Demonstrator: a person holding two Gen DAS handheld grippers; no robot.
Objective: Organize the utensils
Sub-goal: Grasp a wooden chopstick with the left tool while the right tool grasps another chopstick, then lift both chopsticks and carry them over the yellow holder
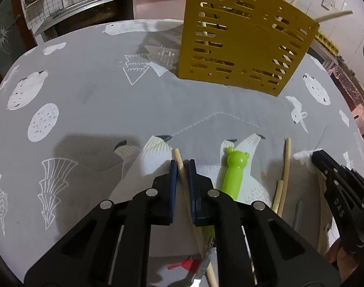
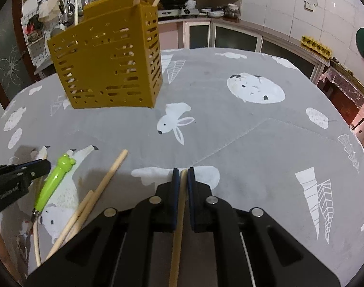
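A yellow slotted utensil holder (image 1: 241, 43) stands at the far side of the table with several wooden sticks in it; it also shows in the right wrist view (image 2: 110, 64). My left gripper (image 1: 182, 165) is shut on a wooden chopstick (image 1: 179, 165). My right gripper (image 2: 182, 173) is shut on another wooden chopstick (image 2: 179, 215). A green bear-handled utensil (image 1: 232, 174) lies just right of my left gripper; it also shows in the right wrist view (image 2: 54, 181). Loose chopsticks (image 2: 95, 196) lie between the two grippers.
The table has a grey cloth (image 2: 253, 143) with white animal prints. Pale chopsticks (image 1: 286, 167) lie near the right gripper's arm (image 1: 337, 186). A kitchen counter and shelves (image 2: 206, 7) stand behind the table.
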